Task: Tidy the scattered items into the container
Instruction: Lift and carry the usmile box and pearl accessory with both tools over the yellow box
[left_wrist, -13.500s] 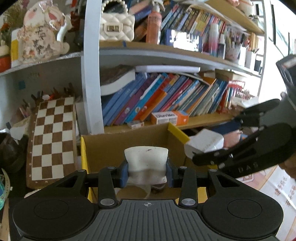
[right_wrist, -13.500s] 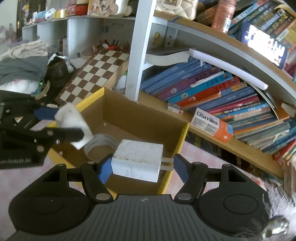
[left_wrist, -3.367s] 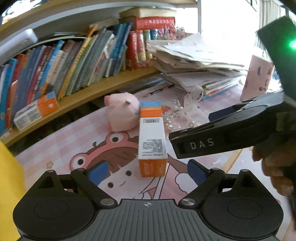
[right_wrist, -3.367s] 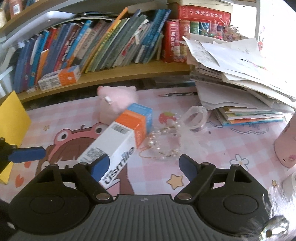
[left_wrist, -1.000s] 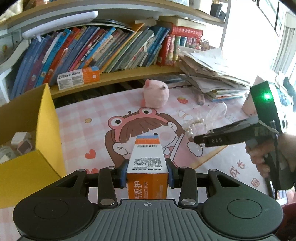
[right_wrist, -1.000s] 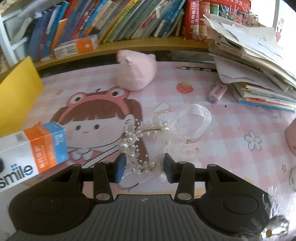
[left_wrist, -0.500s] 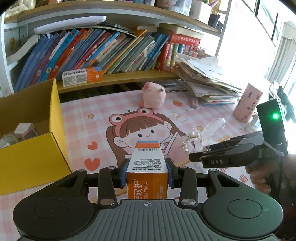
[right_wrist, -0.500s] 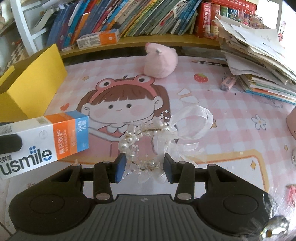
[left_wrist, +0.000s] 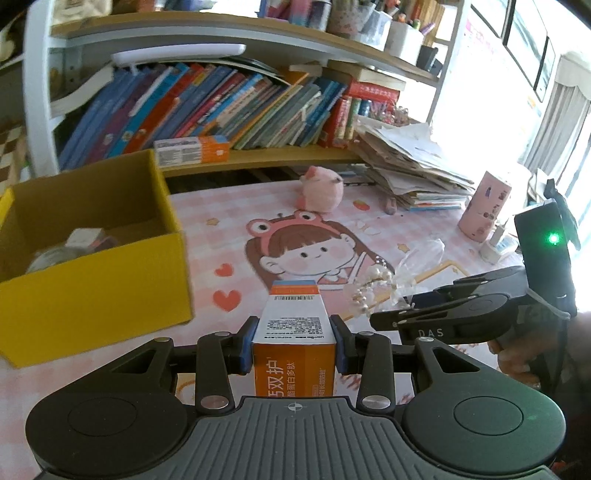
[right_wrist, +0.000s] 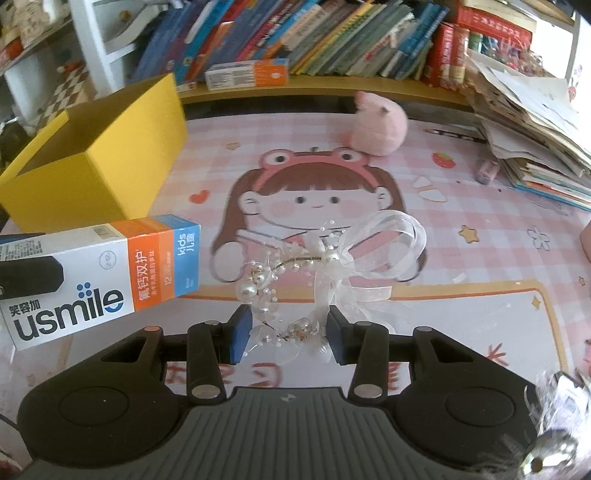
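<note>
My left gripper (left_wrist: 294, 345) is shut on a white, orange and blue toothpaste box (left_wrist: 295, 334), held lengthwise above the mat; the right wrist view shows the same toothpaste box (right_wrist: 99, 271) at left. My right gripper (right_wrist: 287, 334) is shut on a pearl and ribbon bracelet (right_wrist: 325, 266), lifted off the mat; the bracelet (left_wrist: 384, 282) also shows at that gripper's tip in the left wrist view. The yellow cardboard box (left_wrist: 92, 284) stands open at left with small items inside; the yellow box (right_wrist: 96, 158) lies at upper left in the right view.
A pink plush pig (left_wrist: 320, 191) sits on the cartoon desk mat (right_wrist: 369, 177) near the bookshelf (left_wrist: 221, 110). A paper stack (left_wrist: 410, 173) and a pink cup (left_wrist: 484, 210) stand at right. A second toothpaste box (right_wrist: 247, 75) lies on the shelf.
Both grippers have moved left toward the yellow box, carrying the toothpaste box and the bracelet; the box now looms larger in both views.
</note>
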